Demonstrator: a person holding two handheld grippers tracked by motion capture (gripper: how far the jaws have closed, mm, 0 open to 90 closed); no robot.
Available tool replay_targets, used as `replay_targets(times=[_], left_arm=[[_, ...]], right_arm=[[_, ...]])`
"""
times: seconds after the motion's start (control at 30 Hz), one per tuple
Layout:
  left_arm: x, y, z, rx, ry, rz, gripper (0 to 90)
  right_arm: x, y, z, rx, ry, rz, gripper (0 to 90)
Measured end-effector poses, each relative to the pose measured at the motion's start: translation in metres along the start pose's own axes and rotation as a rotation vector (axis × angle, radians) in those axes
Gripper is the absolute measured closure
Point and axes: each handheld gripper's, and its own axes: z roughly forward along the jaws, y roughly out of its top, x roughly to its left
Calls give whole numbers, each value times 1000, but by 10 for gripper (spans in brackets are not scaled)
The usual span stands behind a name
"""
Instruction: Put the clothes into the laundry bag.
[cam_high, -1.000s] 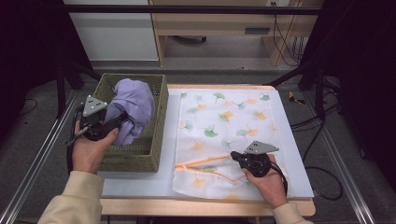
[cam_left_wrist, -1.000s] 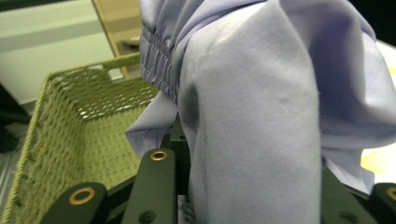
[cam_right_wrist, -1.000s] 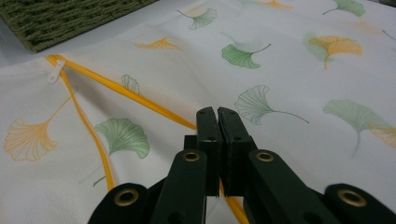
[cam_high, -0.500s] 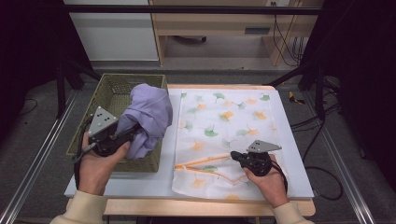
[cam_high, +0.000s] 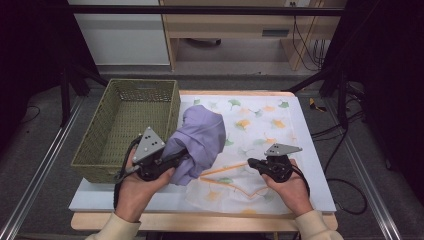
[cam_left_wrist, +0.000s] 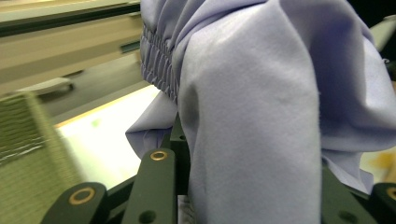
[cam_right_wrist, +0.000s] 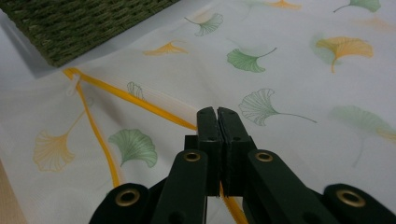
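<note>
Lavender garment (cam_high: 200, 140) hangs between basket (cam_high: 125, 125) and cloth (cam_high: 260, 125).

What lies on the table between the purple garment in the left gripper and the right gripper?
In the high view, only the ginkgo-print mesh bag with its orange-edged opening lies between the purple garment and the right gripper; nothing else sits there.

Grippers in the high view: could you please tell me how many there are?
2: the left gripper holds the purple garment beside the basket; the right gripper pinches the leaf-print bag.
</note>
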Motion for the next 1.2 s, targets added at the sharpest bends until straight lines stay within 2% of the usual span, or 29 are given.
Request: replay_targets(times=[0.13,0.2,0.27,0.57,0.8,0.93,1.2], left_arm=[[-17,-3,6,-13,-23,7,667],[-25,-5,8,-2,-22,28,667],[-29,-7,8,3,-25,31,667],[-33,-13,9,34,-45,55,666],[-47,-17,16,42,-77,75,666],[-58,-19,20,43,-96,92,665],[-69,-32,34,90,-119,103,665]], right_arm=[[-3,6,3,24,21,11,889],[-4,7,4,35,19,17,890],[-4,8,4,33,25,22,889],[-4,6,-1,28,36,23,889],[-9,12,-3,33,43,39,889],[-9,20,-6,33,44,31,890],[-11,33,-12,9,36,21,890]])
